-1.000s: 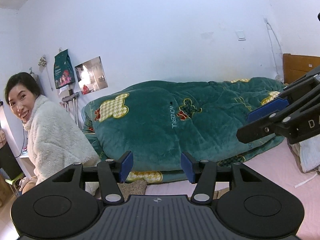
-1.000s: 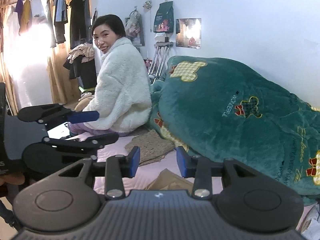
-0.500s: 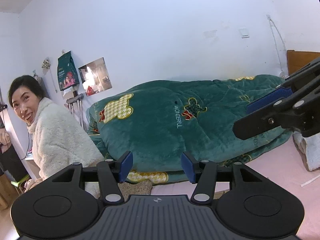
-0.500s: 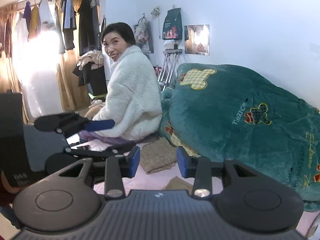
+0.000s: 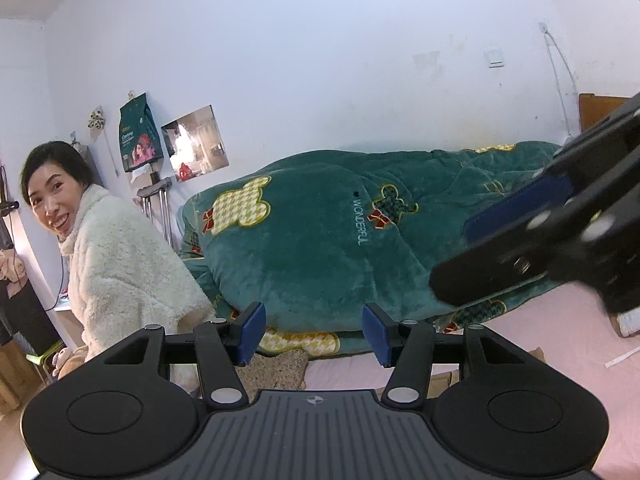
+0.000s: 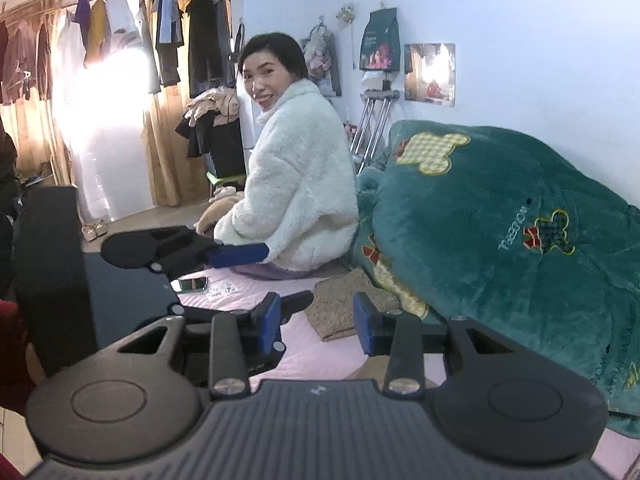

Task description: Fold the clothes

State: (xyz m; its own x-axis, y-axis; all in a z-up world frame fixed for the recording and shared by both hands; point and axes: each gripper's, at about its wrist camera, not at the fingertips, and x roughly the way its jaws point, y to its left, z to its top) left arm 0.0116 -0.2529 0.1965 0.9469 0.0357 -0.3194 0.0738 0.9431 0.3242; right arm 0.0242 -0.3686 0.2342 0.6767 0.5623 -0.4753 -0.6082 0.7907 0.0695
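Claws up over the bed, both of them, and neither has cloth in it. Left claw point(image 5: 312, 334) stands with its blue pads parted, only air between them, aimed across the pink bed sheet point(image 5: 560, 332) toward the big green quilt point(image 5: 320, 248) heaped along the white wall. Right claw point(image 6: 316, 330) is likewise parted, a slightly narrower gap, empty too. Each one shows up in the other's camera: the right claw looms in at the right edge of the left view, dark and close, while the left claw hangs at the left of the right view, its blue pad just in front of the seated person.

As for the clothes, a speckled brown knit piece point(image 6: 344, 312) lies flat on the sheet, right up against the foot of the quilt and just beyond the right claw's pads; from the left view its edge point(image 5: 280, 368) peeks out between the fingers. A tan piece point(image 6: 376, 368) sits closer in, mostly hidden behind the claw body.

Person in a fluffy white coat point(image 6: 296, 184) sits on the bed's edge, a phone point(image 6: 190, 284) lying on the sheet near them. Garments hang on a rail point(image 6: 120, 20) by the bright curtained window.
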